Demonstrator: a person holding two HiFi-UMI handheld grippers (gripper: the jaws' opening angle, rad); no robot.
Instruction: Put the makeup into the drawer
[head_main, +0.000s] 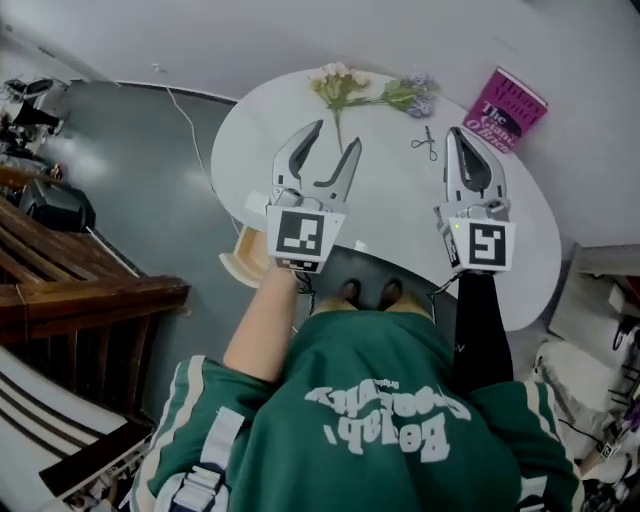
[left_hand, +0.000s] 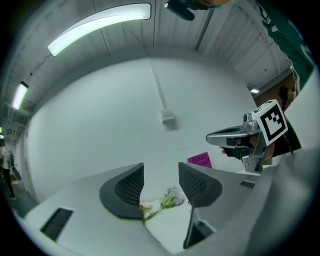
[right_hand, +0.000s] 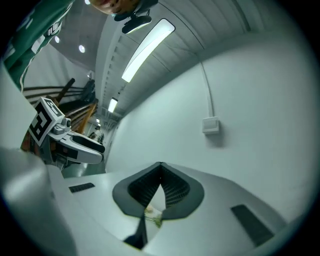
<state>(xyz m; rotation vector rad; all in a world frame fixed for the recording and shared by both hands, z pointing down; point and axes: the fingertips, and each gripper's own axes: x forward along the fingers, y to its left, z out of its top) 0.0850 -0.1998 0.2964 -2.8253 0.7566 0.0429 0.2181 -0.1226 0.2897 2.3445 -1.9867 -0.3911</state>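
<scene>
Nearest the person, a pale wooden piece (head_main: 245, 262) showed under the table's (head_main: 390, 205) near left edge, perhaps the drawer, though that could not be told. Above the table the left gripper (head_main: 338, 135) was spread wide and empty, and the right gripper (head_main: 457, 133) was pressed together on nothing. Beyond lay a small scissor-shaped tool (head_main: 425, 143), probably the makeup, with flowers (head_main: 345, 85) and a pink book (head_main: 508, 108) at the far edge; the pickup looked unstarted, so the next move called for lowering open jaws over that tool.
</scene>
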